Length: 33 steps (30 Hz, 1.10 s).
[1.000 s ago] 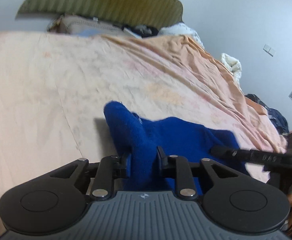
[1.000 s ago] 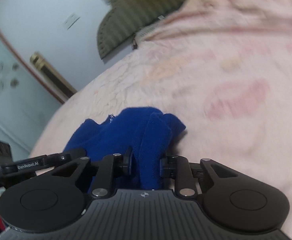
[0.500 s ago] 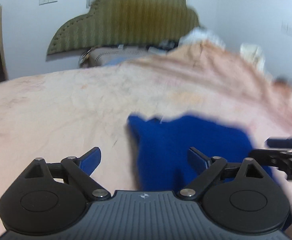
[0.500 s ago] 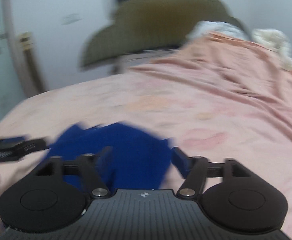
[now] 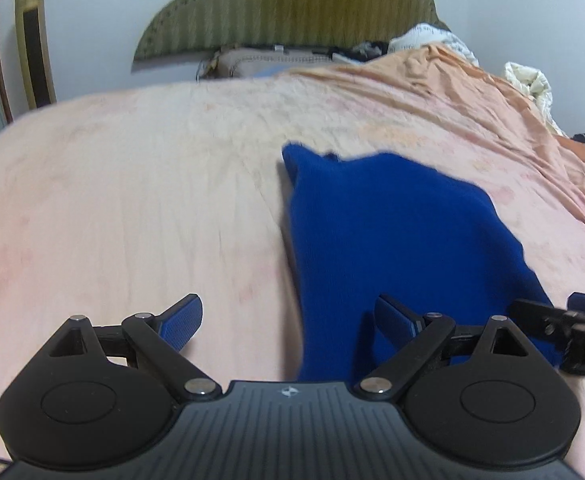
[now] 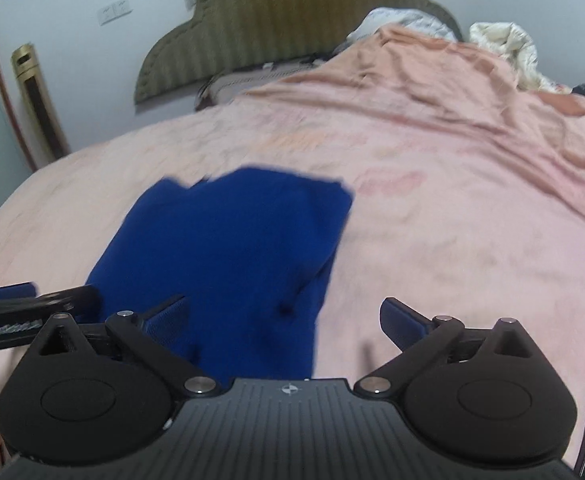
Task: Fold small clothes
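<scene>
Currently: blue garment (image 5: 392, 240) laid flat on bedspread (image 5: 132, 200), below headboard (image 5: 292, 8) | left gripper (image 5: 288, 320) spread wide, nothing held | right gripper (image 6: 284, 320) opening, nothing gripped | risk: fold could be dragged apart if cloth is snagged by pads.

Left gripper (image 5: 288, 318) agape, right gripper (image 6: 284, 322) opening

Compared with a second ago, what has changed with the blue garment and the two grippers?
Both grippers let go: the left gripper is open, and the right gripper's jaws are opening, pads clear of cloth. Both have drawn back. The blue knitted garment, bunched up before, now lies flat on the pink bedspread. The bedspread and green headboard are unchanged.
</scene>
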Tool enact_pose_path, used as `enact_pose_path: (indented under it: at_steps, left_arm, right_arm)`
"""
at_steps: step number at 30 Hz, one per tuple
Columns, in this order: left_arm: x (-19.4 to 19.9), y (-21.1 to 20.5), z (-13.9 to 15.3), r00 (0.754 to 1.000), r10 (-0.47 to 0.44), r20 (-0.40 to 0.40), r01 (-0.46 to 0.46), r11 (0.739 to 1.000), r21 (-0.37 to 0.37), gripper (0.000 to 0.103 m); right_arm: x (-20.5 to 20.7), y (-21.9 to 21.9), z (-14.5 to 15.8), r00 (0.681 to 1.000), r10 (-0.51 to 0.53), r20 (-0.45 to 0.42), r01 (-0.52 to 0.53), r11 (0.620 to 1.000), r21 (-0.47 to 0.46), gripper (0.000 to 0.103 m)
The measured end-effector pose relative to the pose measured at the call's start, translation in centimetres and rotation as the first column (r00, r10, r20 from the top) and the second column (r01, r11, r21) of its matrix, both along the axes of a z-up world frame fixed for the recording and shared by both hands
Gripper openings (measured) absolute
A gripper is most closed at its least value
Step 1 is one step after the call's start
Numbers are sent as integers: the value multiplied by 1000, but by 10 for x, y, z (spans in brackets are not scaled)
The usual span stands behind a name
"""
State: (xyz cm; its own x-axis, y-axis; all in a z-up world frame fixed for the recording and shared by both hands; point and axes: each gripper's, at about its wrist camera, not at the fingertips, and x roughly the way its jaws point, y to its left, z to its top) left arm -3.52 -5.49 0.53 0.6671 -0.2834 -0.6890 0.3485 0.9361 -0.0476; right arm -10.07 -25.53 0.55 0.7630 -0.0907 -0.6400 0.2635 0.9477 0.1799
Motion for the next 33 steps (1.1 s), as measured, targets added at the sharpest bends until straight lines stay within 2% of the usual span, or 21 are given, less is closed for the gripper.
enact_pose_path:
  at_steps: [7, 11, 18, 30, 33]
  left_arm:
    - [-29, 11, -3, 1000, 16, 5, -16, 999, 52, 94]
    - [-38, 13, -5, 1000, 11, -10, -11, 998, 62, 94]
    - [-52, 5, -9, 1000, -31, -4, 31, 990, 141, 94]
    - [-57, 22, -13, 999, 2, -46, 2, 995, 97, 94]
    - [-59, 25, -13, 999, 23, -30, -20, 993, 117, 94]
  right_arm:
    - [-32, 33, 1, 999, 15, -31, -16, 1000, -26, 103]
    - [-42, 40, -4, 999, 24, -43, -25, 999, -35, 103]
    - [-55, 43, -9, 999, 6, -46, -8, 999, -45, 103]
    - [-69, 44, -17, 998, -7, -68, 4, 999, -40, 103]
    - [-70, 44, -18, 998, 1, -70, -3, 999, -36, 103]
